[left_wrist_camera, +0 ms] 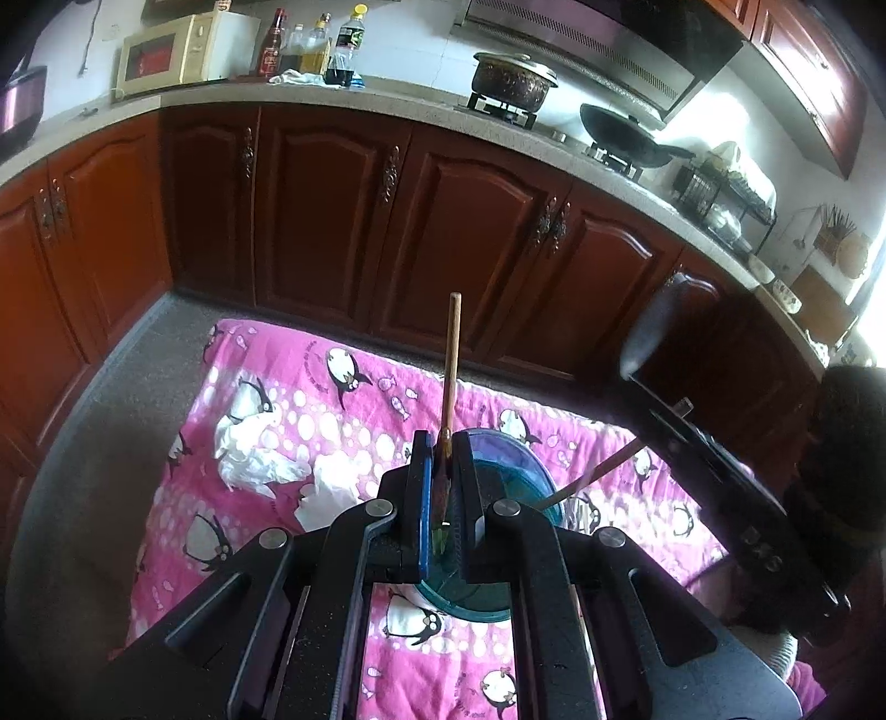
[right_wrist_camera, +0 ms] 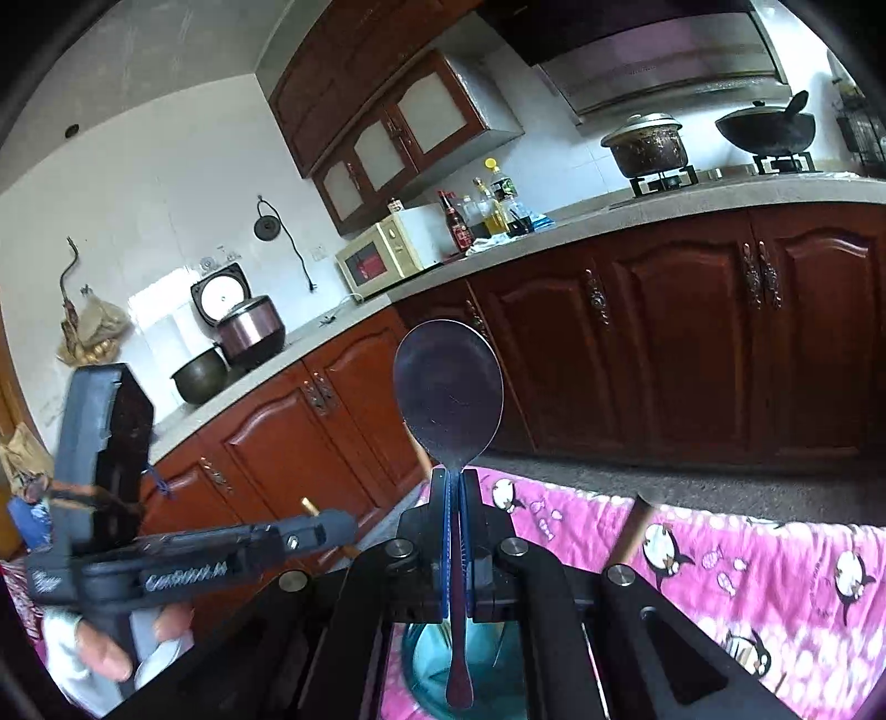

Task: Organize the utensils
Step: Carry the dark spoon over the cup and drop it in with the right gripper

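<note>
My left gripper (left_wrist_camera: pixel 443 443) is shut on a wooden chopstick (left_wrist_camera: pixel 452 365) that points forward and up from its pads. Under it a teal bowl (left_wrist_camera: pixel 526 476) stands on a pink penguin blanket (left_wrist_camera: pixel 310 399), with a second chopstick (left_wrist_camera: pixel 601 471) leaning out over its right rim. My right gripper (right_wrist_camera: pixel 455 476) is shut on the handle of a metal spoon (right_wrist_camera: pixel 448 387). The spoon's bowl stands upright, and the handle's end hangs over the teal bowl (right_wrist_camera: pixel 421 653). In the right wrist view the left gripper (right_wrist_camera: pixel 326 523) shows at lower left, held by a hand (right_wrist_camera: pixel 105 648).
Crumpled white tissue (left_wrist_camera: pixel 260 454) lies on the blanket left of the bowl. Dark red cabinets (left_wrist_camera: pixel 470 221) run behind the blanket under a grey counter (left_wrist_camera: pixel 387 99). On it are a microwave (left_wrist_camera: pixel 177 52), bottles (left_wrist_camera: pixel 315 44), a pot (left_wrist_camera: pixel 512 77) and a wok (left_wrist_camera: pixel 626 135).
</note>
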Action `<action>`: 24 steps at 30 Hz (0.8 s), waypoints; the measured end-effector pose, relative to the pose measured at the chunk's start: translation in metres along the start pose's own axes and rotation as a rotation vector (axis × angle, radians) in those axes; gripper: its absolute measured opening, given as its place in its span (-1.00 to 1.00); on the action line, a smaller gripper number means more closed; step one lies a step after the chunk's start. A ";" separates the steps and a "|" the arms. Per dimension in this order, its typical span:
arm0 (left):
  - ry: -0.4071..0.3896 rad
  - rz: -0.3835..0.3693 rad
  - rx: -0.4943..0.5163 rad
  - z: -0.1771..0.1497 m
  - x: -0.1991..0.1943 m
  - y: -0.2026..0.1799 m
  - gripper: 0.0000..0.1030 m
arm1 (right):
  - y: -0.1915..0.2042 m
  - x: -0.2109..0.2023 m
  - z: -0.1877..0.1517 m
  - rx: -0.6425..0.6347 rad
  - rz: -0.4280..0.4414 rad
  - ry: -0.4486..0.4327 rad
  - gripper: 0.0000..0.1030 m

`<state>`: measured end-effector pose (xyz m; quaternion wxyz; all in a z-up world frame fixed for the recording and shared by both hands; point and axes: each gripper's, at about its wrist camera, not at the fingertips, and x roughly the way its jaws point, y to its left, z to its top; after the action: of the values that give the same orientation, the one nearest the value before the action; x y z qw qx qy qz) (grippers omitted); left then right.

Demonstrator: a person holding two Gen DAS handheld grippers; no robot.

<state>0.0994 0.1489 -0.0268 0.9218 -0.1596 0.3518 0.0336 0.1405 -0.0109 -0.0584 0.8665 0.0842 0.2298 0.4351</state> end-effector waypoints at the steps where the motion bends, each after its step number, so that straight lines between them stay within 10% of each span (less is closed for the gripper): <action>1: 0.004 0.001 0.004 -0.001 0.003 0.000 -0.90 | 0.000 0.004 0.000 -0.010 -0.006 -0.003 -0.95; 24: 0.071 -0.008 -0.019 -0.015 0.040 0.003 -0.90 | -0.021 0.056 -0.025 -0.098 -0.130 0.025 -0.95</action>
<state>0.1191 0.1452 -0.0640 0.9073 -0.1707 0.3834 0.0275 0.1728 0.0192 -0.1058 0.8929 0.0213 0.2242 0.3898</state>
